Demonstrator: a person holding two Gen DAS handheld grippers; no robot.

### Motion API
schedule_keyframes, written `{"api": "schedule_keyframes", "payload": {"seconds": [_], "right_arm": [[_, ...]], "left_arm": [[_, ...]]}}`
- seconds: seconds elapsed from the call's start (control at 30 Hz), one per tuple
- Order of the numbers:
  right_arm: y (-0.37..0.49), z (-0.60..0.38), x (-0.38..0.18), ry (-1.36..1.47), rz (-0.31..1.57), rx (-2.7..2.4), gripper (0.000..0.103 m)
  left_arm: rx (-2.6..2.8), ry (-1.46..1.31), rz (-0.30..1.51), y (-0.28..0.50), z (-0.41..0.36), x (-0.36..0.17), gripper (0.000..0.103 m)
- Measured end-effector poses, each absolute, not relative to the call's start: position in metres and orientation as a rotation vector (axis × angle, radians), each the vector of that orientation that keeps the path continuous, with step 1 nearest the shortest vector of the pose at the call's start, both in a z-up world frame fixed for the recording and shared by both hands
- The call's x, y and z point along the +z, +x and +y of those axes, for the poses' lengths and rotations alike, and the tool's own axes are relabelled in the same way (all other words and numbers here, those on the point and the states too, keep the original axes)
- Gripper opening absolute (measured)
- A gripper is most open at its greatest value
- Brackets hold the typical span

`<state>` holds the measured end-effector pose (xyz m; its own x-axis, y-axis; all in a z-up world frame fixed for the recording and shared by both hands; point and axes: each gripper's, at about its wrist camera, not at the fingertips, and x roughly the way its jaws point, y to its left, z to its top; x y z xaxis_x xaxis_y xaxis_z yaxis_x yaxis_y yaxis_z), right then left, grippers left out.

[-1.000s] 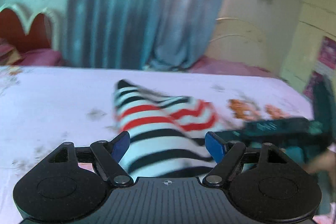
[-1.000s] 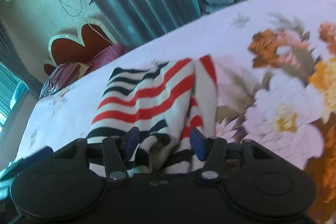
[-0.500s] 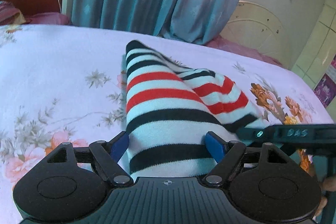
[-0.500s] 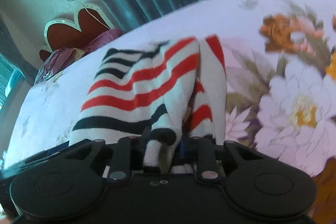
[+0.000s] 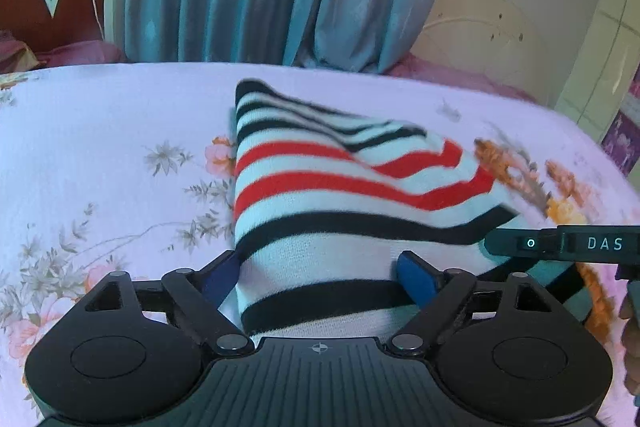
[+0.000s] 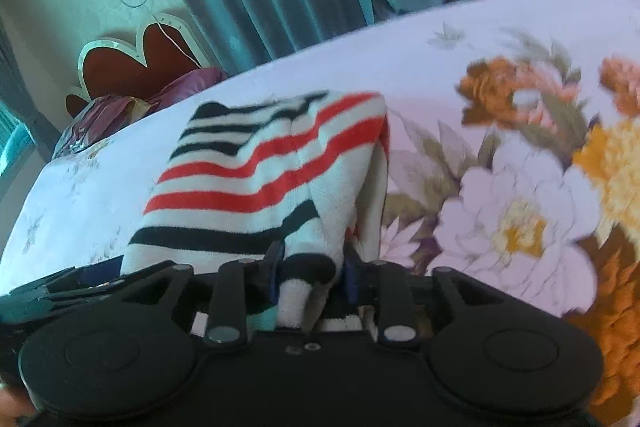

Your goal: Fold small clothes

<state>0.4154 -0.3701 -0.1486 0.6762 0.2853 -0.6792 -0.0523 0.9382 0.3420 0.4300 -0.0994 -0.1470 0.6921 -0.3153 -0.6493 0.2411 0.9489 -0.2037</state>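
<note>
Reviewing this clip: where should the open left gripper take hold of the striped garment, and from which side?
The near left corner of the striped garment, approached from the near edge. That hem already lies between the open fingers of the left gripper, mirroring the bunched near-right hem that the right gripper pinches. A matched pair of corners probably lifts evenly.

A small knit garment, white with black and red stripes, lies folded over itself at the center of the frame, its near edge bunched at lower center, its far corner peaked toward upper center.
</note>
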Motion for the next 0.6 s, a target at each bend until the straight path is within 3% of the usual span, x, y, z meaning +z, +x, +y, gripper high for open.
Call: {"api": "schedule_keyframes", "payload": {"seconds": [0.03, 0.27, 0.33, 0.37, 0.5, 0.6], "right_arm": [[0.414, -0.37, -0.142, 0.286, 0.786, 0.182, 0.043], [0.452, -0.375, -0.125, 0.311, 0.761, 0.149, 0.044], [0.474, -0.379, -0.129, 0.362, 0.79, 0.133, 0.057], [0.481, -0.381, -0.132, 0.383, 0.802, 0.123, 0.058], [0.512, -0.389, -0.147, 0.453, 0.843, 0.082, 0.057], [0.529, -0.393, -0.161, 0.503, 0.888, 0.079, 0.038]], "left_arm": [[-0.314, -0.114, 0.731, 0.429, -0.098, -0.142, 0.085], [-0.296, -0.105, 0.688, 0.461, -0.098, -0.122, 0.085], [-0.278, -0.116, 0.698, 0.479, -0.098, -0.124, 0.085], [-0.266, -0.122, 0.704, 0.488, -0.097, -0.126, 0.085], [-0.229, -0.133, 0.727, 0.52, -0.097, -0.137, 0.085], [-0.207, -0.139, 0.74, 0.54, -0.098, -0.146, 0.084]]}}
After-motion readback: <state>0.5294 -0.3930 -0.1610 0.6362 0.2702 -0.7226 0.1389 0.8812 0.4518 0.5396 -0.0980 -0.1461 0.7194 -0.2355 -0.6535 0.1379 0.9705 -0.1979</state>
